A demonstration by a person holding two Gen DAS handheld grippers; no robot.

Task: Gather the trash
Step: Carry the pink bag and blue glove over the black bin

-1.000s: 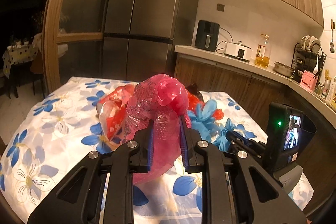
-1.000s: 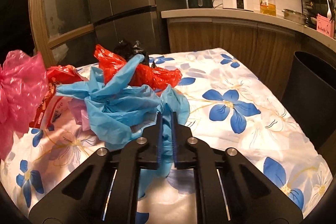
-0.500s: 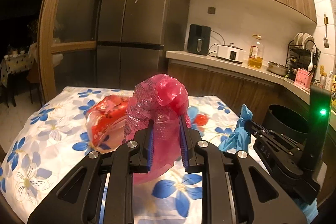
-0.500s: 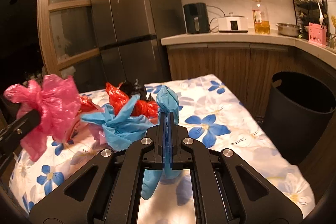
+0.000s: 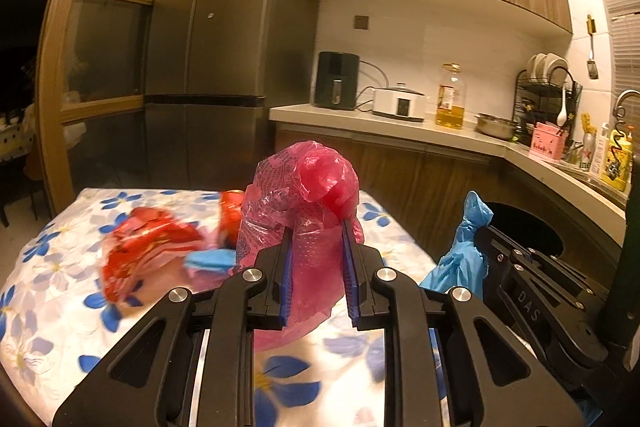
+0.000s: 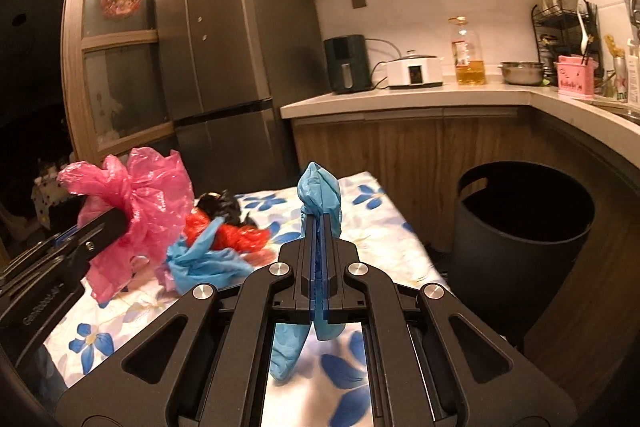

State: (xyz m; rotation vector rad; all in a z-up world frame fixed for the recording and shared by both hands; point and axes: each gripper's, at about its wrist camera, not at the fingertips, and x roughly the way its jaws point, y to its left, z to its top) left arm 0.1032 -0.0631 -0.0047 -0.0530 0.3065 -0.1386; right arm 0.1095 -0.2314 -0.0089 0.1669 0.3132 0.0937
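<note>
My left gripper [image 5: 317,227] is shut on a crumpled pink plastic bag [image 5: 308,195] and holds it above the flowered table [image 5: 52,291]. The bag also shows at the left of the right wrist view [image 6: 136,199]. My right gripper [image 6: 319,223] is shut on a blue plastic bag [image 6: 318,193], lifted off the table; it also shows in the left wrist view [image 5: 468,243]. A black trash bin [image 6: 520,223] stands on the floor to the right of the table. Red [image 6: 232,235], blue [image 6: 204,259] and black [image 6: 220,205] bags lie on the table.
A red printed wrapper [image 5: 148,251] lies on the table's left part. A kitchen counter [image 6: 440,95] with an air fryer, cooker, oil bottle and pot runs behind. A tall grey fridge [image 6: 232,39] stands behind the table.
Both grippers have risen from the table with their bags and swung right toward the bin. The blue bag has pulled free of the pile.
</note>
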